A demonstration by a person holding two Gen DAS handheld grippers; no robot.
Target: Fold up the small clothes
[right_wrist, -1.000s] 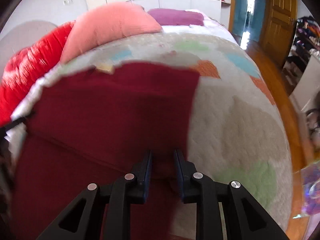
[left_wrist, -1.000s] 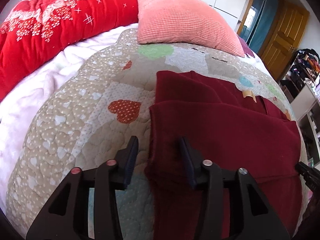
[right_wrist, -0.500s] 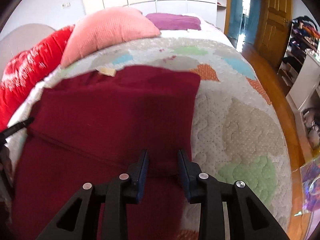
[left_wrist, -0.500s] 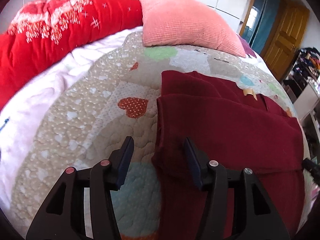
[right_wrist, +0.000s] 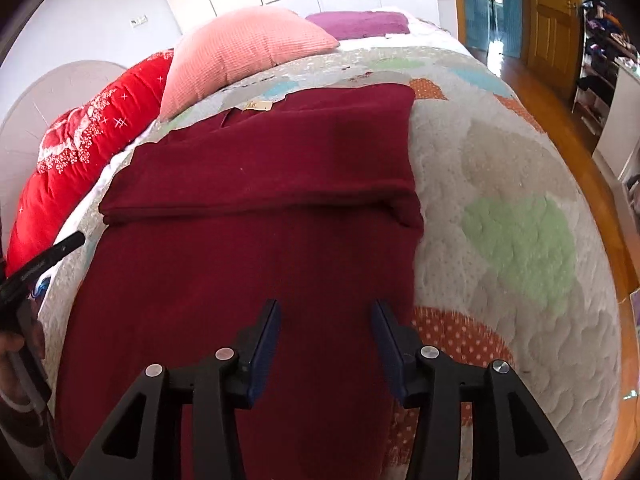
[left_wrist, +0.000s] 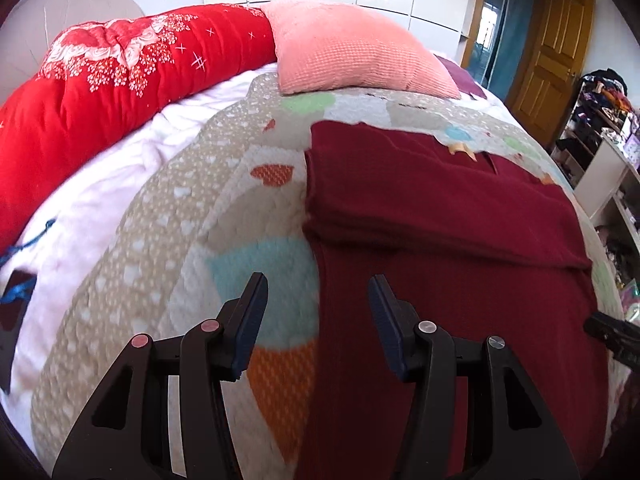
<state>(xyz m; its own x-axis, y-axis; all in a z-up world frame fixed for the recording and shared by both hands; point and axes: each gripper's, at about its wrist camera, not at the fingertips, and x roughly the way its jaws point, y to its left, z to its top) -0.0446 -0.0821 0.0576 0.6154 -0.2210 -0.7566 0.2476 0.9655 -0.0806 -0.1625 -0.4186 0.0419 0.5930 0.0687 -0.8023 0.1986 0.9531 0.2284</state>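
A dark red garment (left_wrist: 440,240) (right_wrist: 248,208) lies flat on the quilted bedspread (left_wrist: 180,216) (right_wrist: 520,184), its far part folded back over the near part, with a tan label (left_wrist: 460,148) near the far edge. My left gripper (left_wrist: 318,304) hangs open above the garment's left edge, nothing between its fingers. My right gripper (right_wrist: 325,332) hovers above the garment's right edge; its jaws are opening and no cloth is pinched between them. Each gripper's tip shows at the edge of the other's view.
A pink pillow (left_wrist: 352,60) (right_wrist: 244,56) and a red floral duvet (left_wrist: 112,80) (right_wrist: 80,144) lie at the head of the bed. A purple cloth (right_wrist: 360,22) sits behind the pillow. Shelves with clutter (left_wrist: 600,128) and a wooden door (right_wrist: 552,16) stand to the right, past the bed's edge.
Both grippers have let go of the folded edge and pulled back toward the near end of the garment. The right jaws have spread wider; the fold now lies flat farther away.
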